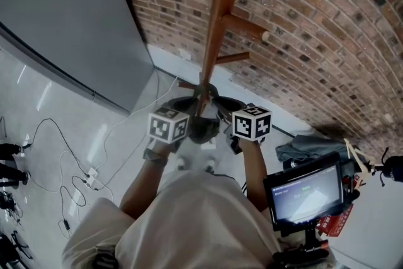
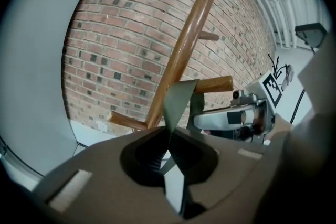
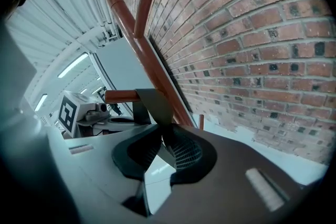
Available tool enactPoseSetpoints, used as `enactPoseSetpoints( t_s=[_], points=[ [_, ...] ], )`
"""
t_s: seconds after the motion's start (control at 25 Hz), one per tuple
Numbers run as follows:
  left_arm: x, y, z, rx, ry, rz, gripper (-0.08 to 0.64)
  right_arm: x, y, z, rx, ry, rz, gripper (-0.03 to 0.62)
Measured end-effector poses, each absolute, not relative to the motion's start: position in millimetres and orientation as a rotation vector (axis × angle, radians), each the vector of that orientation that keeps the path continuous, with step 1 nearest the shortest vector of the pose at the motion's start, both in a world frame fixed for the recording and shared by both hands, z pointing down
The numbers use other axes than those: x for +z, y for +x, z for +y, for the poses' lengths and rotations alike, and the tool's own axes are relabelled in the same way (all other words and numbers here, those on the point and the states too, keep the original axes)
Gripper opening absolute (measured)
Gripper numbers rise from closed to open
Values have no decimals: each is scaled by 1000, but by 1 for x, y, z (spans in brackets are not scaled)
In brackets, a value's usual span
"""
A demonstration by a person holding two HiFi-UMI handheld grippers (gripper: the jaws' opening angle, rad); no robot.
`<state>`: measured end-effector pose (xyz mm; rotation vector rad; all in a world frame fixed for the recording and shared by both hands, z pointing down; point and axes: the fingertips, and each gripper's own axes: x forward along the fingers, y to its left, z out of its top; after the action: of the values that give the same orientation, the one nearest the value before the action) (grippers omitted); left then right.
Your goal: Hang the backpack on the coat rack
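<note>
Red brick wall [image 1: 315,28] (dark-flecked), brown coat rack [image 1: 220,9], olive-grey strap [image 2: 177,99]

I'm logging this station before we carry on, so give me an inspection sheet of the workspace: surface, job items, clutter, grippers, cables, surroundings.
Surface: glossy pale floor; no table seen.
Job's things: wooden coat rack; grey-green strap looped over a low peg; dark backpack between the grippers, mostly hidden.
Clutter: grey cloth heap and a monitor at right.
Grippers: left gripper and right gripper, each with its jaws shut on the strap.
Cables: leads lie loose on the floor at left.
Surroundings: brick wall; grey panel.
</note>
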<state>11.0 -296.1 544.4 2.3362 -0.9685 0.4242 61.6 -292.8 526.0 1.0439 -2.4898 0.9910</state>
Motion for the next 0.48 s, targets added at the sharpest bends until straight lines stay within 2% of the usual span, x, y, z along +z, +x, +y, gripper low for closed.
enactPoseSetpoints(
  t_s=[0.48],
  points=[
    [561, 28, -307, 448, 2320, -941, 9, 536, 58, -303, 976, 1035, -2458, 57]
  ],
)
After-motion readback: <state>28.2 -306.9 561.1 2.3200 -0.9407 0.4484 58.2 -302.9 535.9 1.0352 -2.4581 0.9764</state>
